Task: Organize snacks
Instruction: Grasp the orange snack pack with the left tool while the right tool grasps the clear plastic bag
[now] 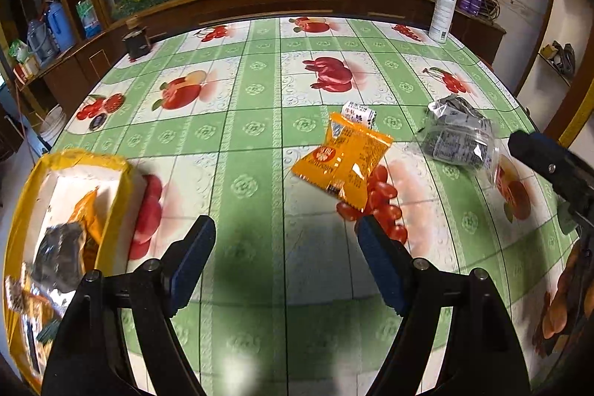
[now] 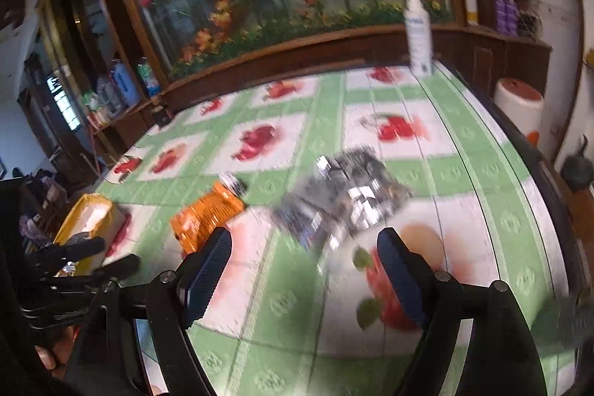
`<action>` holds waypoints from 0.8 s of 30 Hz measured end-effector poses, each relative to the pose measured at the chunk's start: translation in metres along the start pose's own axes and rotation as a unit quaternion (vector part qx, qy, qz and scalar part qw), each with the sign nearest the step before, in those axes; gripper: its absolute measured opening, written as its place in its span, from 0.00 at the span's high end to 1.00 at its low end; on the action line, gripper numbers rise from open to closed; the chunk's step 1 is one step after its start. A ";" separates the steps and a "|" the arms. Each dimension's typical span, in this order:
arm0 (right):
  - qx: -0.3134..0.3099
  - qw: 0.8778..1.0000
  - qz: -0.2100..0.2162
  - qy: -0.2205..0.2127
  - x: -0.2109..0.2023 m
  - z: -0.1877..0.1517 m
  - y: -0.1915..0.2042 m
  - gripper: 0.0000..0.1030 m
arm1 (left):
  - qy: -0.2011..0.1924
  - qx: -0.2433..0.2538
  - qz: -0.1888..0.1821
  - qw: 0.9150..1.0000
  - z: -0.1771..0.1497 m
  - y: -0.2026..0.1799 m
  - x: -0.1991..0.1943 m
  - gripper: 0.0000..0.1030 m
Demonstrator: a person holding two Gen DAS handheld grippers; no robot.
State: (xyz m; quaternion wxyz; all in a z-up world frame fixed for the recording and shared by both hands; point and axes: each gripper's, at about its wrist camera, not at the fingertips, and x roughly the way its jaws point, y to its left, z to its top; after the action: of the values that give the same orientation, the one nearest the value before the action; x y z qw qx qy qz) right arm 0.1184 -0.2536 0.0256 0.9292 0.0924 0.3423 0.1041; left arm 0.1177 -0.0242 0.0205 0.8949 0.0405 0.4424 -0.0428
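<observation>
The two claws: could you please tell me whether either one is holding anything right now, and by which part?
Nothing is held. The left claw and the right claw both stand open, with only the fruit-patterned tablecloth showing between their fingers.

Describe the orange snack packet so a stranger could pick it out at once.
Start at the green fruit-print tablecloth. Near its middle, loose on the cloth, lies the orange snack packet, flat. A small white wrapped snack touches its far edge and a silvery clear bag lies to its right; it is the only bright orange one outside the yellow bag.

Right tool gapes empty before blurred silver packets and orange packet.
</observation>
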 end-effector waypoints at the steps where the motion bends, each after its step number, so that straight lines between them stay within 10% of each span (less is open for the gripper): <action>1: -0.016 1.000 0.008 -0.007 0.002 0.007 0.004 0.16 | 0.001 0.001 -0.003 1.000 0.003 -0.001 0.003 0.23; 17: -0.164 0.983 0.005 0.083 0.078 0.013 0.024 0.17 | 0.025 0.064 -0.063 0.996 0.036 -0.035 0.061 0.23; 20: -0.160 0.983 0.001 0.092 0.081 0.008 0.020 0.40 | 0.027 0.070 -0.059 0.995 0.036 -0.037 0.072 0.23; 24: -0.128 0.987 0.018 0.093 0.080 0.007 0.012 0.42 | 0.020 0.064 -0.072 0.995 0.035 -0.036 0.074 0.25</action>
State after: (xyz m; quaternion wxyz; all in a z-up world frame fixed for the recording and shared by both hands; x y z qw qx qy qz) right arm 0.1804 -0.2223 -0.0157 0.8957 -0.0312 0.4090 0.1716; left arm 0.1859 -0.0665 -0.0179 0.8761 0.0664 0.4581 -0.1349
